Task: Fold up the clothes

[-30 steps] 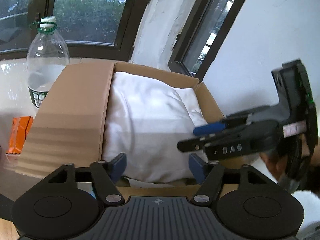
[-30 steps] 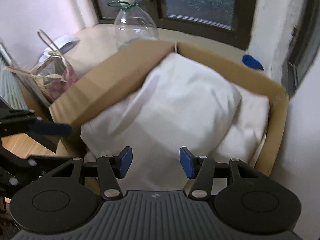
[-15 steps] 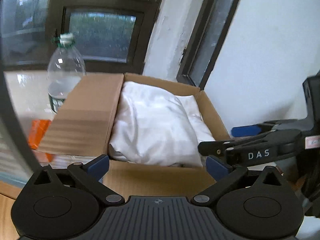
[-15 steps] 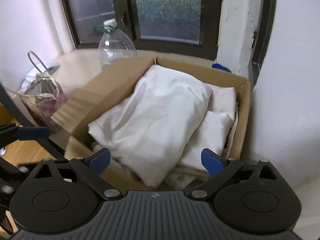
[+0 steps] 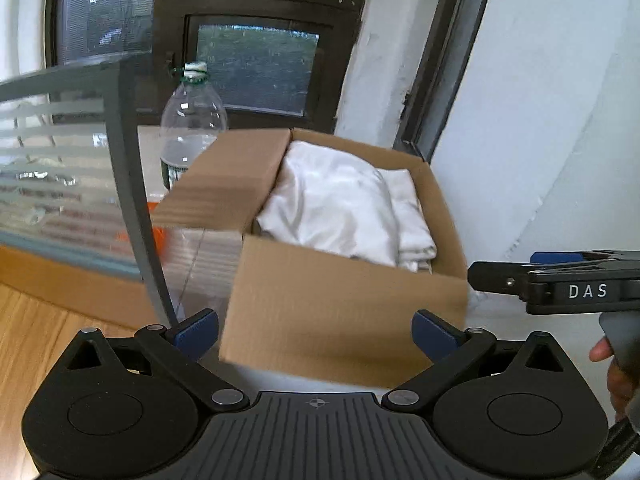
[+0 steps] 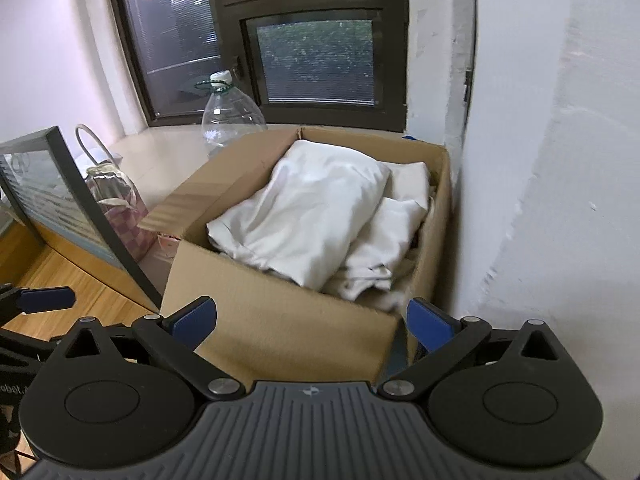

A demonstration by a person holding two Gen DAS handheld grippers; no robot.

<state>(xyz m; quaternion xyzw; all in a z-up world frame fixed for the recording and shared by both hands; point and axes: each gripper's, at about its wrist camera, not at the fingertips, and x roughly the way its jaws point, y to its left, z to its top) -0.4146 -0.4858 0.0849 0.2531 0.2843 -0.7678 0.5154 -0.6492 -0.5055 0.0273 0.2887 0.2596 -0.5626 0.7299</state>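
Beside the white wall, the cardboard box sat with its flaps open, and the white clothes lay bundled inside it, one larger folded piece on top and a smaller one tucked against the box's right side. You held your left tool in front of the box's near wall with its blue pads spread as wide as they go, having just finished opening; nothing sat between them and no cloth touched them. Your right tool was likewise spread wide, its jaws just opened, empty, hovering before the box's near edge. From the left wrist view your right tool showed side-on at the right margin, with your fingers wrapped on its handle. Behind the box a clear plastic bottle with a green-ringed neck stood on the pale window ledge. Left of the box stood a pink checked bag and a grey-framed glass panel, over a wooden bench.
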